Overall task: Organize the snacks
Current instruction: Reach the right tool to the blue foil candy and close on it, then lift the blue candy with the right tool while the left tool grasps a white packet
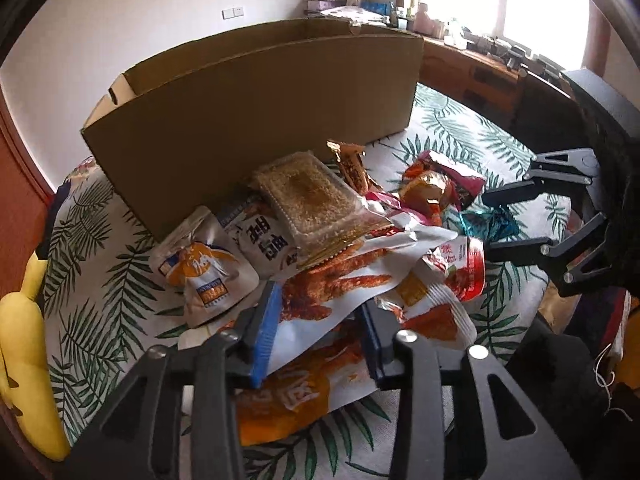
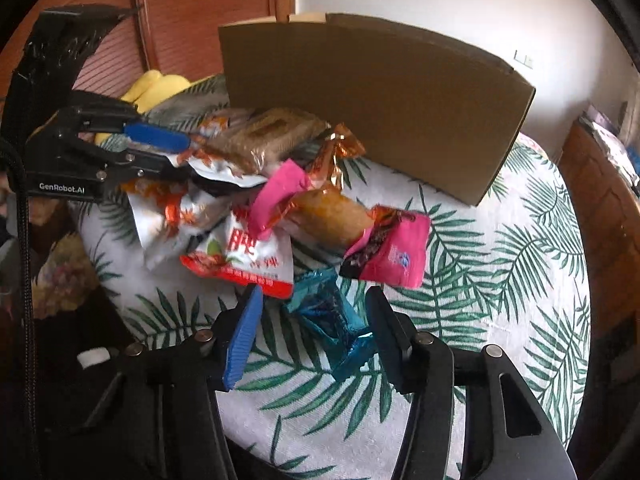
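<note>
In the left wrist view, the left hand-held gripper point(image 1: 320, 320) is seen angled down, its jaws closed on a white-orange snack bag point(image 1: 340, 292) in the pile beside the cardboard box point(image 1: 256, 120) on the leaf-print cloth point(image 1: 108, 280).

In the right wrist view, "GenRobot.AI" is read on that gripper; the right hand-held gripper point(image 2: 312, 332) is tilted down, half-open around a blue foil candy point(image 2: 332, 320), contact unclear.

Two wrist fisheyes, both tilted steeply down along their own fingers, close over a leaf-print cloth point(image 1: 100, 240).

Left view: we look across the snack pile point(image 1: 320, 240) toward the cardboard box point(image 1: 256, 120), a window beyond it on the right; the right gripper point(image 1: 486, 220) enters at the right edge.

Right view: we face the same box point(image 2: 376, 108) from the other side — the left gripper point(image 2: 188, 156) at far left.

Shared: pile, box, cloth.
</note>
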Motion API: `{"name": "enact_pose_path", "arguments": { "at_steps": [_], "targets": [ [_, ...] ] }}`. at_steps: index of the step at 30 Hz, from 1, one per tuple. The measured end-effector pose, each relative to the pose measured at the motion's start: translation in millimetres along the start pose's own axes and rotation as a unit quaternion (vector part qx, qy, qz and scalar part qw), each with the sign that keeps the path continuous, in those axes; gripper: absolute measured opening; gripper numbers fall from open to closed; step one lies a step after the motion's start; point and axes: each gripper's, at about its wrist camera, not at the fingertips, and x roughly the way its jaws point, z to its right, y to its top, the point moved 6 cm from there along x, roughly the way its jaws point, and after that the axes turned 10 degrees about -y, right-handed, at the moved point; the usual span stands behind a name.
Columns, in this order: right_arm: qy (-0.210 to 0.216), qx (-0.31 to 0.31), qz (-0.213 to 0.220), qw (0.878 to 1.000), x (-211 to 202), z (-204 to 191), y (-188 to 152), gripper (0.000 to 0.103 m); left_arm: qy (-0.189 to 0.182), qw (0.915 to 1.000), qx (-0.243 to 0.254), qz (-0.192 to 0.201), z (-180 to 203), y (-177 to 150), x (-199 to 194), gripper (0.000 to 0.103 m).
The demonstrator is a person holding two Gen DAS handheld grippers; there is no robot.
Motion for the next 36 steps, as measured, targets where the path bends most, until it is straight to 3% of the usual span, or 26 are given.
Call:
{"name": "enact_pose_path", "arguments": {
  "at_steps": [3,5,8,10,14,25,36],
  "targets": [
    [-0.001,-0.001,-0.010,1.000,5,2,-3,0.054,0.016,0.9997,0.018,-0.005,5,-2,3,0.045],
    [-0.001,-0.002,-0.019,1.000,11,3,-6,0.048,0.021,0.9996,0.020,-0.004,7,-2,4,0.043],
    [0.002,0.008,-0.018,1.000,11,6,-7,0.042,0.014,0.9998,0.011,0.003,4,1,0,0.023],
    [-0.002,0.011,-0.018,1.000,10,8,-8,0.033,0.006,0.9999,0.002,0.016,3,1,-7,0.018],
    [-0.007,0.017,-0.010,1.000,7,9,-11,0.027,0.010,0.9992,-0.005,0.038,-2,-3,-21,0.010],
    [-0.020,0.037,0.024,0.999,-9,9,-11,0.022,0.016,0.9966,-0.018,0.079,-4,-11,-49,0.003],
    [-0.032,0.062,0.077,0.995,-45,15,3,0.022,0.045,0.9900,-0.029,0.131,-12,-3,-74,0.000]
  ]
}}
